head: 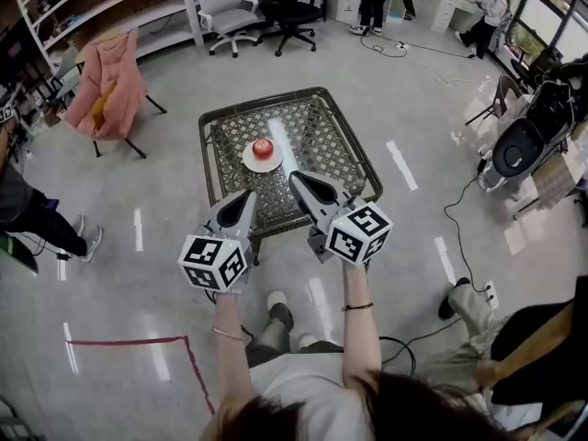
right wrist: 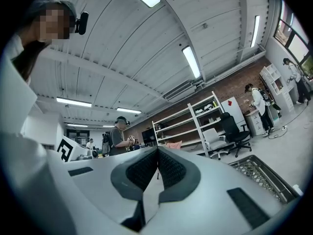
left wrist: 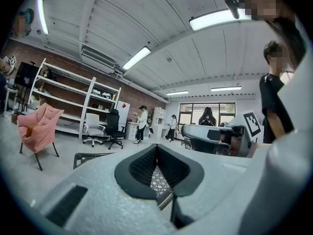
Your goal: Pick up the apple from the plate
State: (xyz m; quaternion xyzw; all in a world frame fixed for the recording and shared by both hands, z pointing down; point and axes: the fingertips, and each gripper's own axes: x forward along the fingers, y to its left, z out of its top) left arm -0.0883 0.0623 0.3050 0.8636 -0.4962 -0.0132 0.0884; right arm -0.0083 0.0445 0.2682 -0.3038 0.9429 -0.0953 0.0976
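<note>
Approach stage: left gripper [head: 249,195] and right gripper [head: 296,178], jaws together, empty, short of the apple [head: 263,148] on its plate [head: 249,163]; next, one must open.

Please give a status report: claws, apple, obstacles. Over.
Left claw shut, empty. Right claw shut, empty. Apple on plate, untouched. Nothing between claws and apple.

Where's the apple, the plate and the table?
apple [head: 263,147], head view, its red top.
plate [head: 249,163], head view, white rim left of the apple.
table [head: 322,141], head view, bare woven top right of the plate.
</note>
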